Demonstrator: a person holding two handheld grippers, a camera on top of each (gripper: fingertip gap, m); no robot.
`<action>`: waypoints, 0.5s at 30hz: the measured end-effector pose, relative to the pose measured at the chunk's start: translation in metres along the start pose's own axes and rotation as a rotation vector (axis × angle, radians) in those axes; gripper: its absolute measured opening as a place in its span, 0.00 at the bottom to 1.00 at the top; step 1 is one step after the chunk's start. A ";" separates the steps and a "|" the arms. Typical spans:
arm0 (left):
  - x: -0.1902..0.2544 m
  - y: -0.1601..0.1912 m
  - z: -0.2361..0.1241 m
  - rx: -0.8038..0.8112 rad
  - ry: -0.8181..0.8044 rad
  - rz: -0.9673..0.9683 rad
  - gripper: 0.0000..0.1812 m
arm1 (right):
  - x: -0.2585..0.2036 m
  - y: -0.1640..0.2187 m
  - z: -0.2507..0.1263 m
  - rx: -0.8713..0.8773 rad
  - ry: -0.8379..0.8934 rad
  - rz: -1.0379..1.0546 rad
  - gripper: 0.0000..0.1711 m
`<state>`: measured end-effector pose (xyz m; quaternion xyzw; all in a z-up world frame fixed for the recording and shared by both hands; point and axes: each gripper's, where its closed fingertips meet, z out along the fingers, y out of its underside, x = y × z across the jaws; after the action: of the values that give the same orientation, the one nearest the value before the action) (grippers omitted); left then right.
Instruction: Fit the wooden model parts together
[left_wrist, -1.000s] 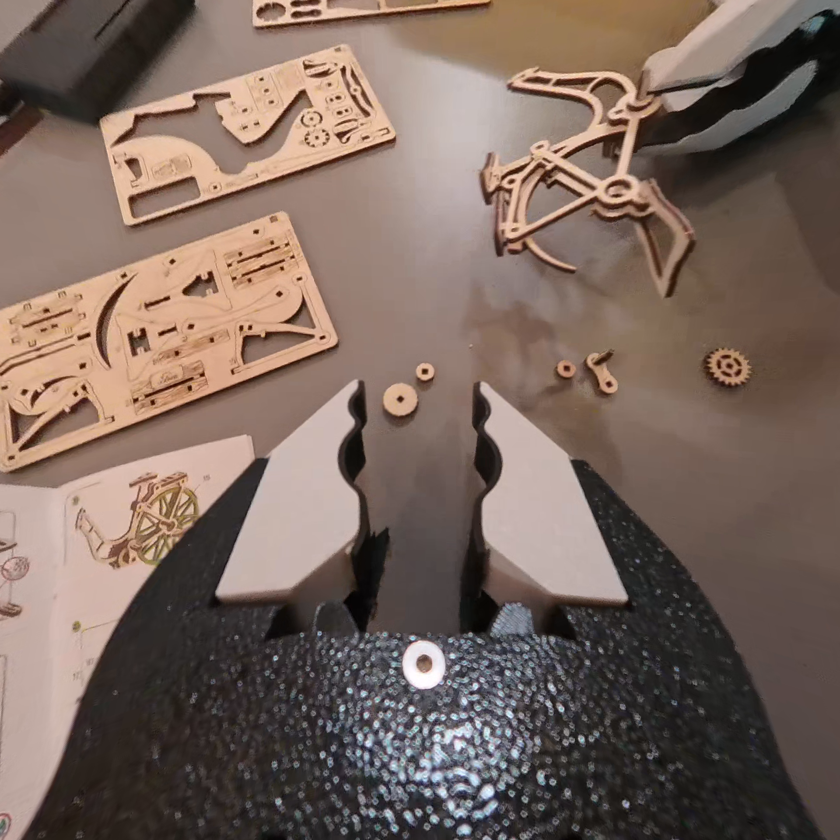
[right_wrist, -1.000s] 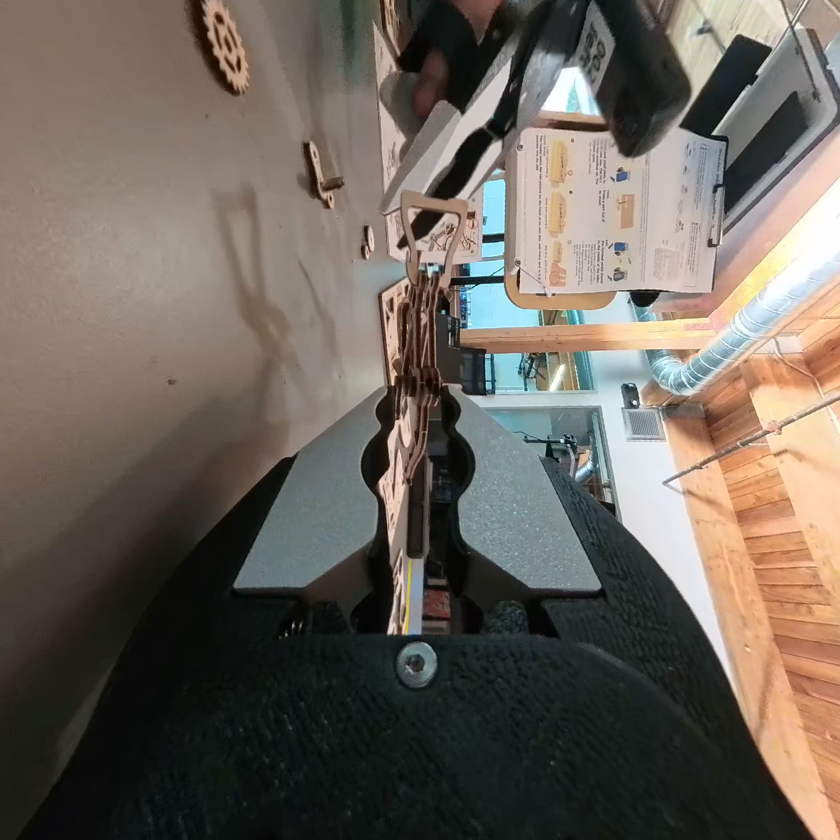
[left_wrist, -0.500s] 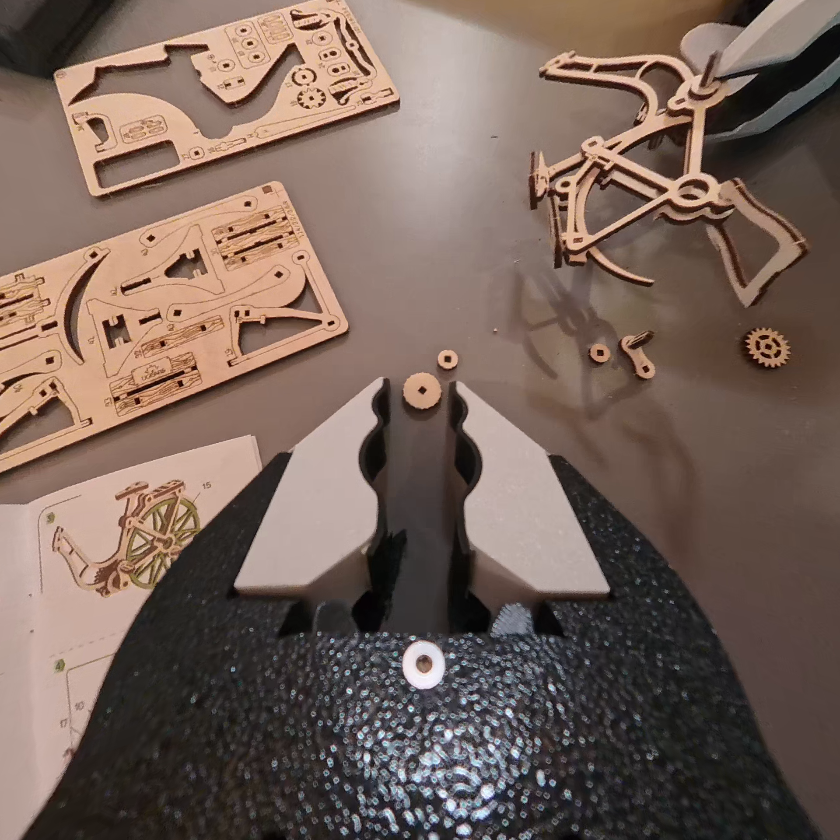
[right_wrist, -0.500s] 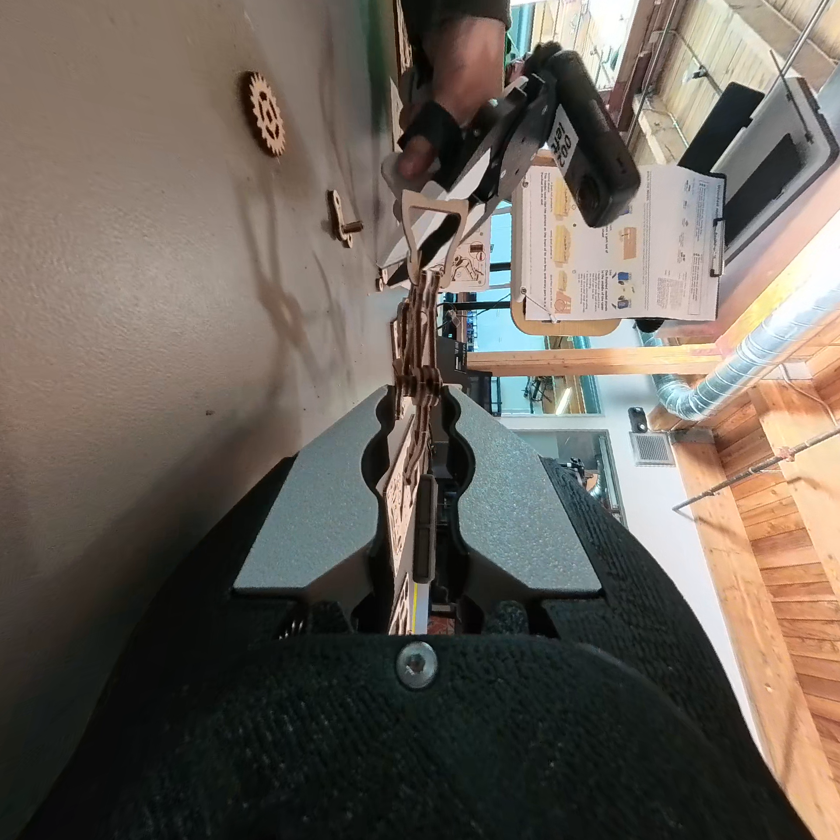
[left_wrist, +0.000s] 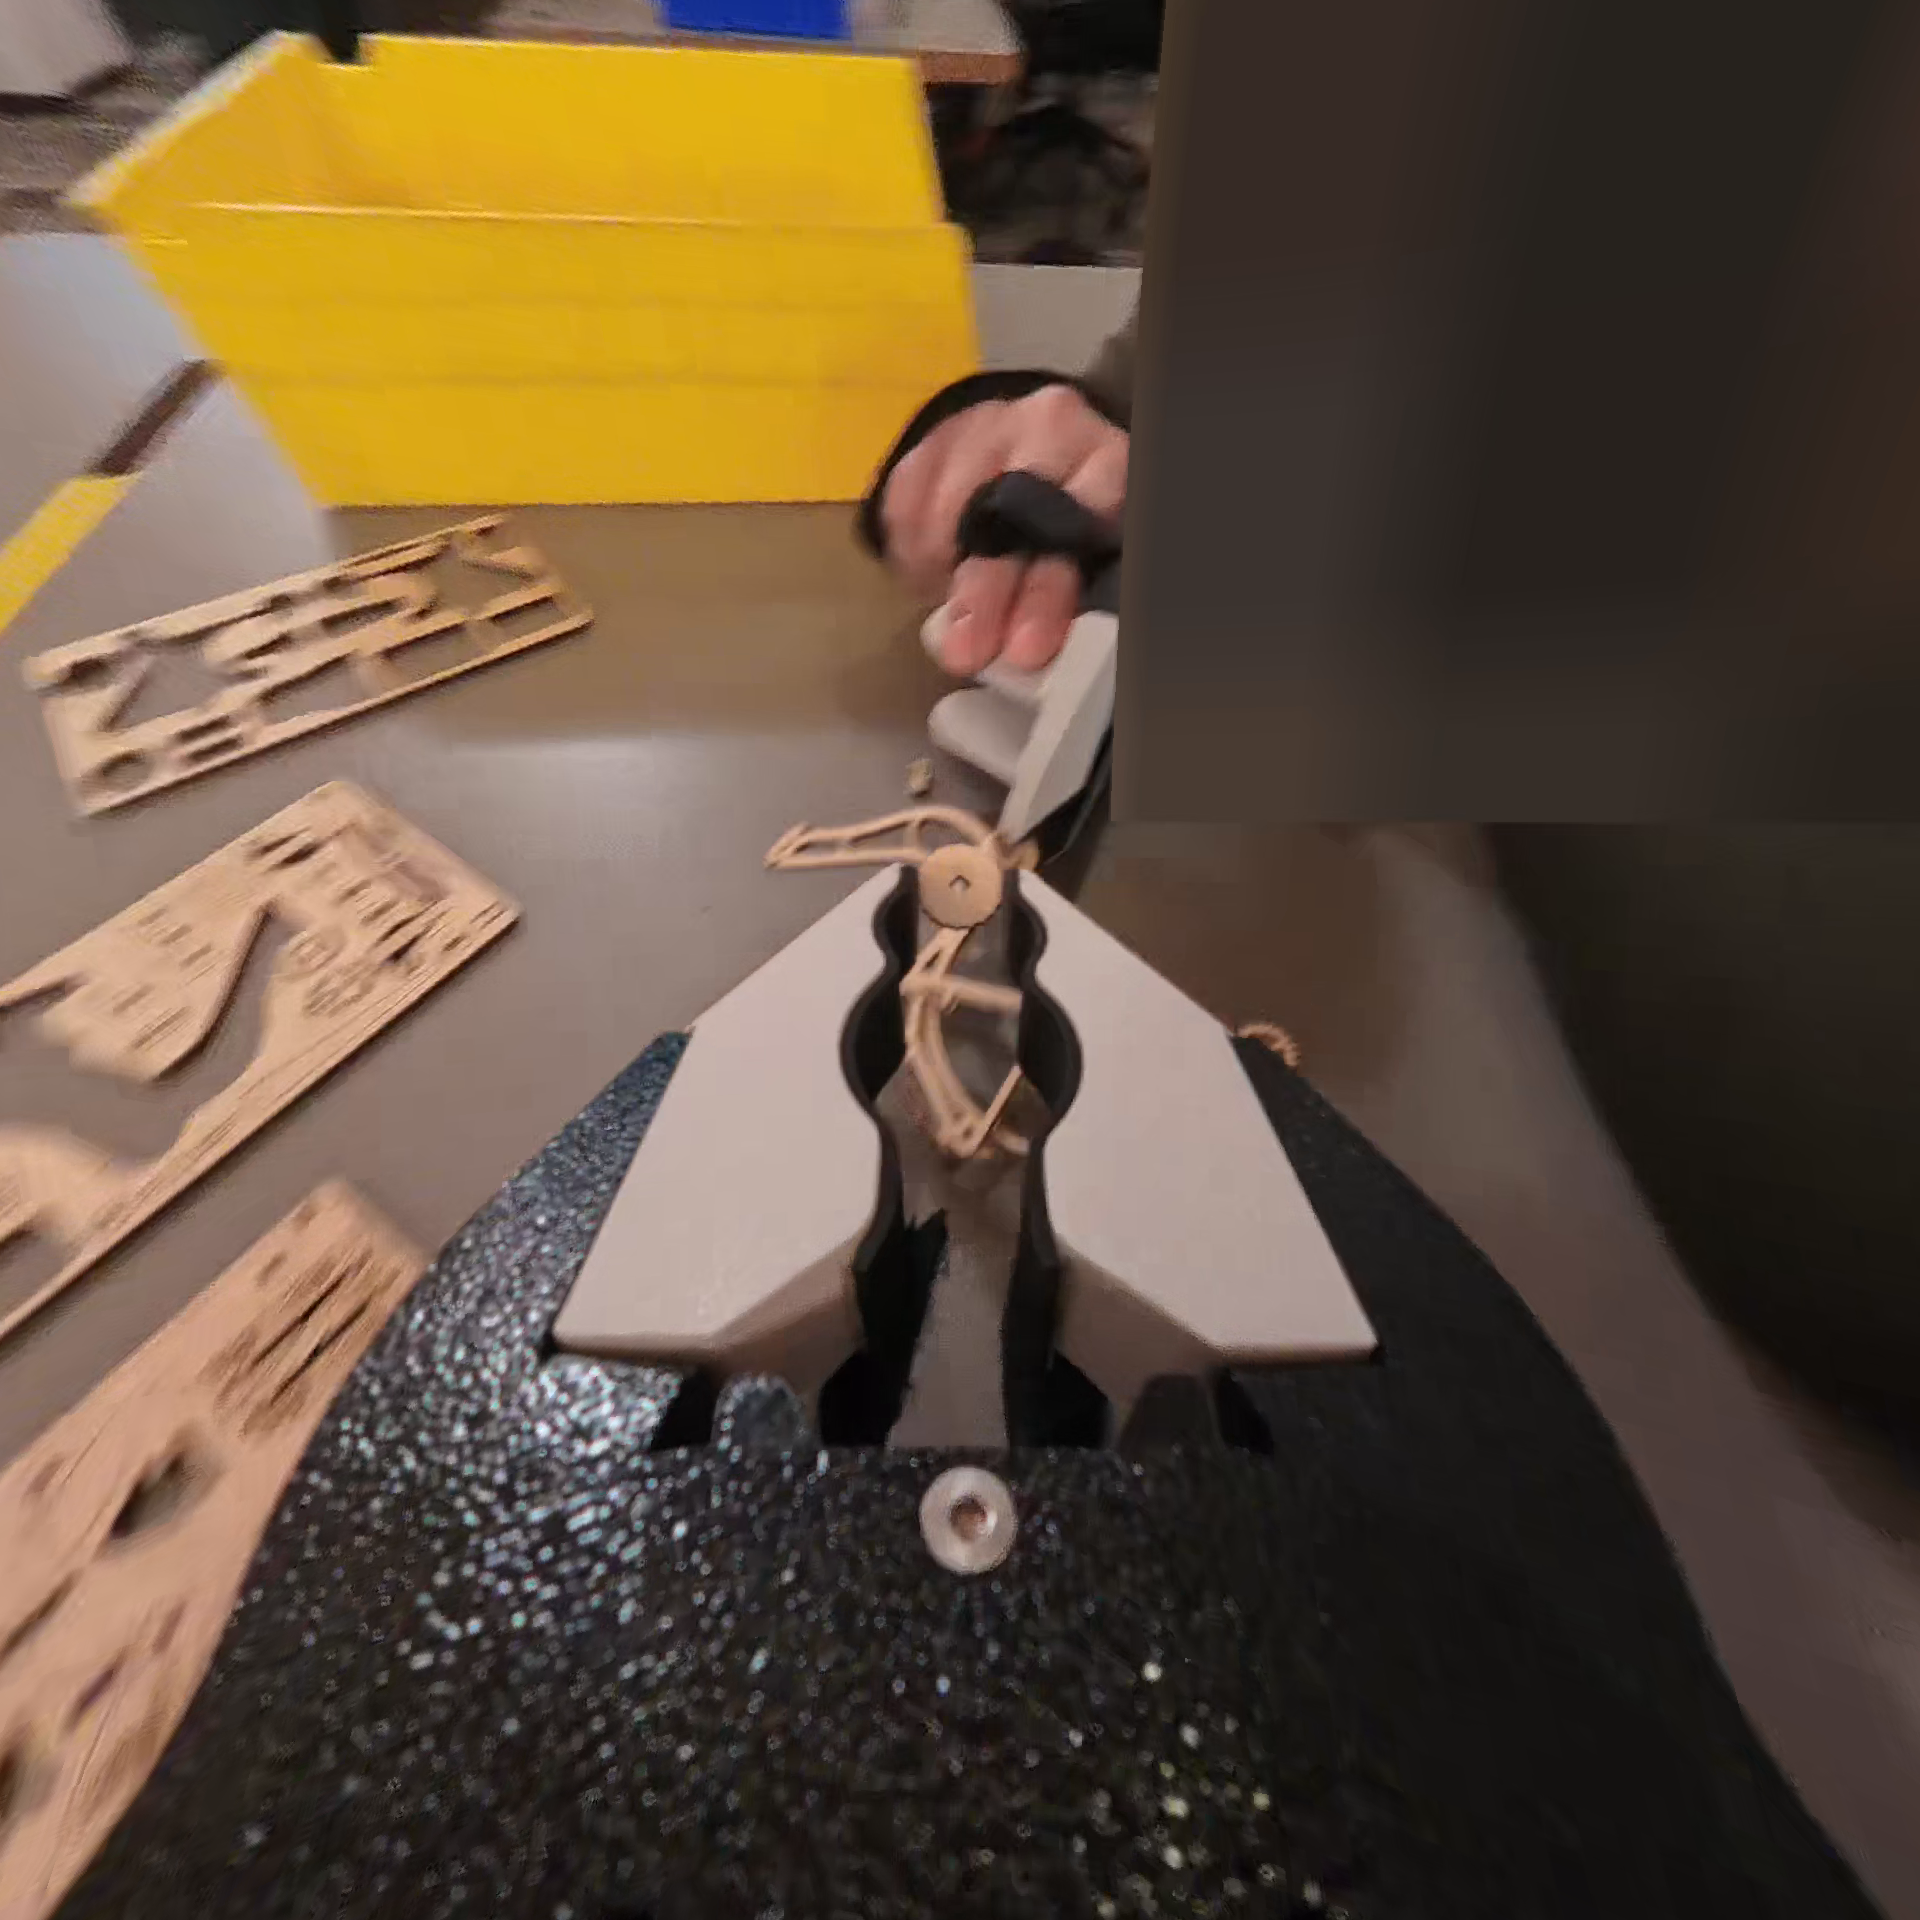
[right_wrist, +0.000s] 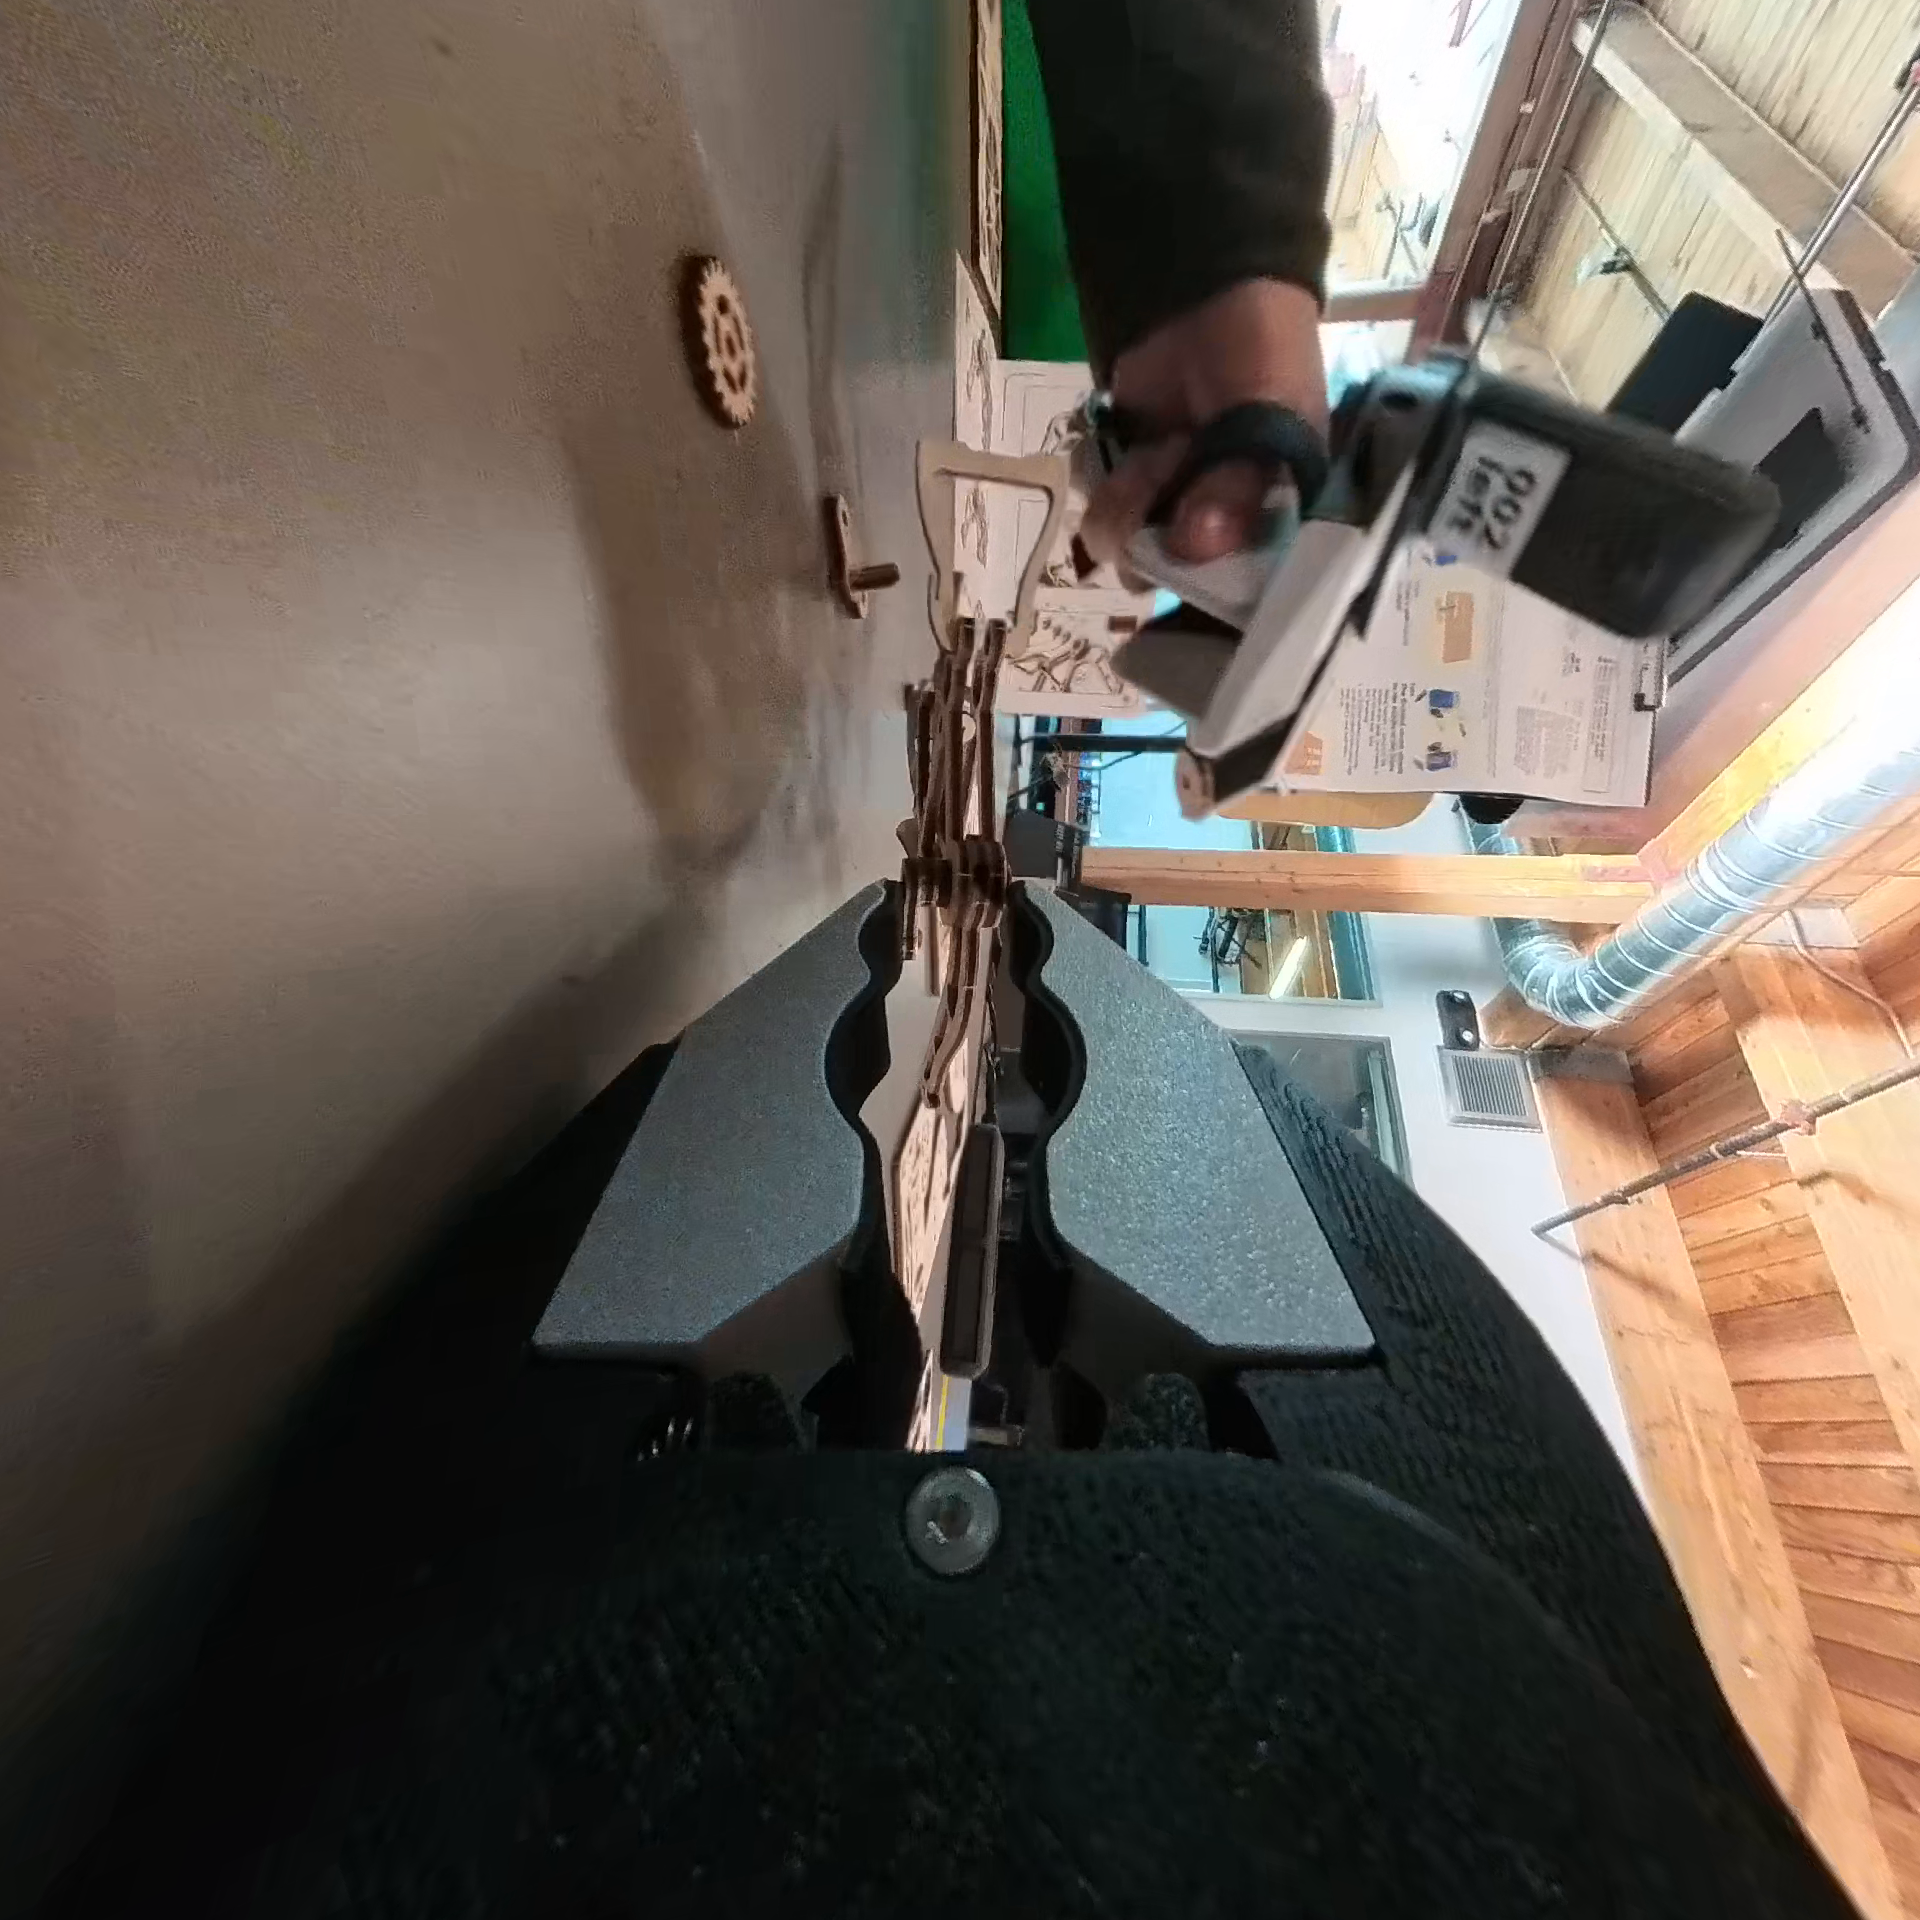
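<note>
Two grippers are in view: the left gripper (left_wrist: 961, 894) and the right gripper (right_wrist: 951, 899). Four wooden part sheets (left_wrist: 301, 644) (left_wrist: 239, 966) (left_wrist: 62, 1236) (left_wrist: 156, 1538) lie toward the table's (left_wrist: 675, 727) left edge. There is one yellow bin (left_wrist: 561, 312), one toothed gear (right_wrist: 719, 341), one small round disc (left_wrist: 961, 886) and one open frame model (right_wrist: 961, 790).

Motion-blurred wooden part sheets (left_wrist: 260, 935), cut off at left edge

table (left_wrist: 644, 727) — grey | wooden part sheets (left_wrist: 239, 956) | yellow bin (left_wrist: 582, 312) | gear (right_wrist: 719, 341)
</note>
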<state>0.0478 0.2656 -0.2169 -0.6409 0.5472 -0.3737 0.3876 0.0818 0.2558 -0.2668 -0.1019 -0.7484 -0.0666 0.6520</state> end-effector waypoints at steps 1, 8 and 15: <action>0.007 -0.003 0.010 -0.007 0.068 0.006 0.08 | -0.001 0.000 0.000 0.000 -0.002 -0.006 0.11; 0.015 0.015 0.047 -0.110 0.206 0.038 0.08 | -0.003 -0.005 0.000 0.014 -0.007 -0.022 0.11; 0.013 0.016 0.048 -0.100 0.198 -0.016 0.07 | -0.004 -0.004 0.000 0.008 -0.015 -0.017 0.11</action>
<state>0.0860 0.2550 -0.2509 -0.6235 0.5958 -0.4105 0.2962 0.0812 0.2518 -0.2702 -0.0934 -0.7544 -0.0681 0.6461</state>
